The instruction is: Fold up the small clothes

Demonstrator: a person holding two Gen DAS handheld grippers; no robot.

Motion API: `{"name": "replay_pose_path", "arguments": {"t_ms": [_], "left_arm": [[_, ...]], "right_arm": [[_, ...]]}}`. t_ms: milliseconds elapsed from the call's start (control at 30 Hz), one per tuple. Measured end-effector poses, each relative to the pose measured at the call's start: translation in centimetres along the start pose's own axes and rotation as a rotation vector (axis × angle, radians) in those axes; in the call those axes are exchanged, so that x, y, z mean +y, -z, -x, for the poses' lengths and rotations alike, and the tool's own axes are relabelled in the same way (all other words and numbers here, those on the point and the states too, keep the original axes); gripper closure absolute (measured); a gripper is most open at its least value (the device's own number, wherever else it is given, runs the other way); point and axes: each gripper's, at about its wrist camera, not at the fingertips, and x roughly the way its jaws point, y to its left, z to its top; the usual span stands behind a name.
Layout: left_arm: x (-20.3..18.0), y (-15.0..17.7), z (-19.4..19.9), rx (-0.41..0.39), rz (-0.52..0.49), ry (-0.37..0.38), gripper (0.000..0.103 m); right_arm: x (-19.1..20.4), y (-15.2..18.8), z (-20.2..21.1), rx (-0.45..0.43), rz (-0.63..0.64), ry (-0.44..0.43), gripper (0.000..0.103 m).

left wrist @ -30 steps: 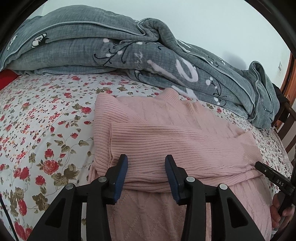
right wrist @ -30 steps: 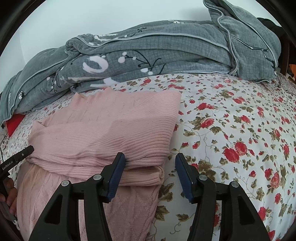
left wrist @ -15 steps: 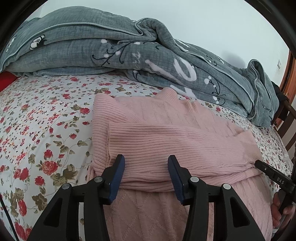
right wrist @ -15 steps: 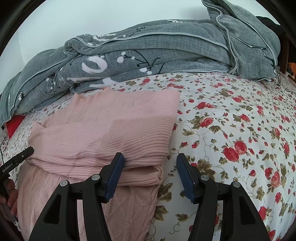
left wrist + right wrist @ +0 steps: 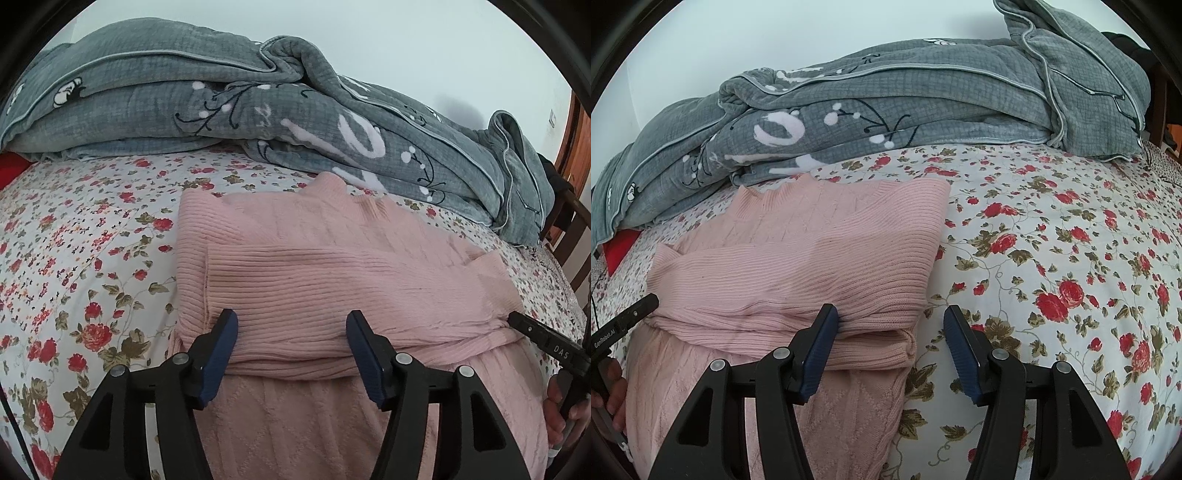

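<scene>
So the pink sweater (image 5: 332, 280) is lying flat on the flowery bedsheet (image 5: 81, 258), and I'll use the sweater as my anchor for everything else. No boxes or baskets anywhere around it that I can see, just bedding. Its collar end points at the crumpled grey quilt (image 5: 258, 110) piled behind it and nearly touches the quilt's edge; the hem end comes toward the two grippers. So its long axis runs from the grippers back to the quilt. The ribbed sleeves are folded across the chest, making a thick band crossways over the cable-knit body.

The left gripper (image 5: 291, 347) sits over the sweater's left side, right at the near edge of that sleeve band. Its jaws are apart and opening, with the folded ribbed edge between the blue pads (image 5: 221, 350) but not pinched.

The right gripper (image 5: 890, 343) is at the sweater's right edge. Jaws apart too: one pad rests against the sleeve band, the other stands out over bare sheet beyond the sweater, so nothing is clamped.

In the right wrist view you can catch fingers of the person's left hand (image 5: 613, 391) on the handle, just off the sweater's left side. A bit of something red (image 5: 622, 247) peeks out from under the quilt, well off past the sweater's left shoulder.
</scene>
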Motion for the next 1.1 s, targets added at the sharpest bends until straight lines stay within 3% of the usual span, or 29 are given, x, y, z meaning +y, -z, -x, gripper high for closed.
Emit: {"name": "replay_pose_path", "arguments": {"t_ms": [900,1100], "left_arm": [[-0.1,0.3,0.7,-0.016,-0.005,-0.002,0.038],[0.1,0.5,1.4,-0.033,0.004,0.002,0.036]], "right_arm": [[-0.1,0.0,0.1,-0.002,-0.002,-0.002,0.044],[0.6,0.3,1.5,-0.045,0.020,0.034,0.044]]}}
